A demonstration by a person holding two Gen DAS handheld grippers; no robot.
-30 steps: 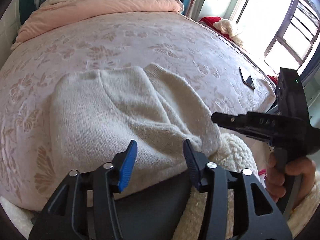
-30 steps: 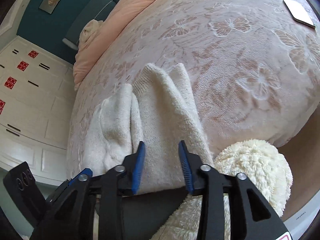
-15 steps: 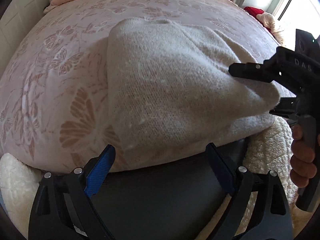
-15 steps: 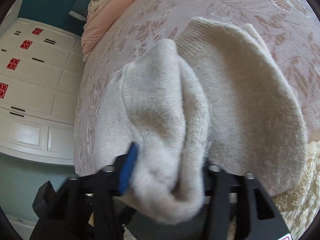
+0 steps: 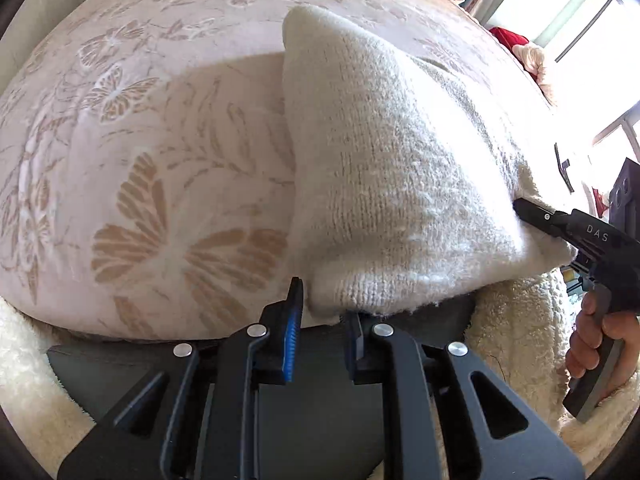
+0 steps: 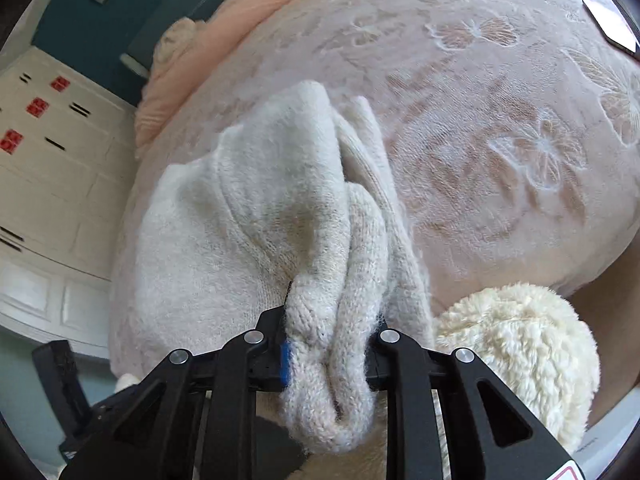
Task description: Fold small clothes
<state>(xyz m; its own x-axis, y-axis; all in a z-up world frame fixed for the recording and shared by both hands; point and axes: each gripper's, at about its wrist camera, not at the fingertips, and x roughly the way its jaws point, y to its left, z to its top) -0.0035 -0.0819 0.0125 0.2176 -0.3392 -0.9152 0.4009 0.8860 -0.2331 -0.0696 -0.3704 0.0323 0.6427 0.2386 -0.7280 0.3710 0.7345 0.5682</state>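
Observation:
A cream knit sweater (image 5: pixel 384 168) lies folded on the pink floral bedspread (image 5: pixel 160 152). My left gripper (image 5: pixel 324 314) is at the sweater's near left hem corner. Its jaws are closing, and the knit corner is pinched between the blue pads (image 5: pixel 294 320). In the right wrist view, my right gripper (image 6: pixel 332 320) is closing on a thick bunch of the sweater (image 6: pixel 256 208), which bulges out between and below its jaws. The left wrist view shows the right gripper (image 5: pixel 520 205) biting the sweater's near right corner, with a hand (image 5: pixel 596 336) on its handle.
A fluffy cream fleece sleeve (image 6: pixel 516 352) lies along the bed's near edge. A flat dark-edged card or phone (image 6: pixel 612 24) rests far right on the bedspread. A pink quilt (image 6: pixel 248 8) is piled at the head. White cupboards (image 6: pixel 48 168) stand to the left and a window (image 5: pixel 576 16) to the right.
My left gripper dropped to the sweater's near hem, opened wide, then closed on its left corner. My right gripper closed on a bunch of knit at the right corner.

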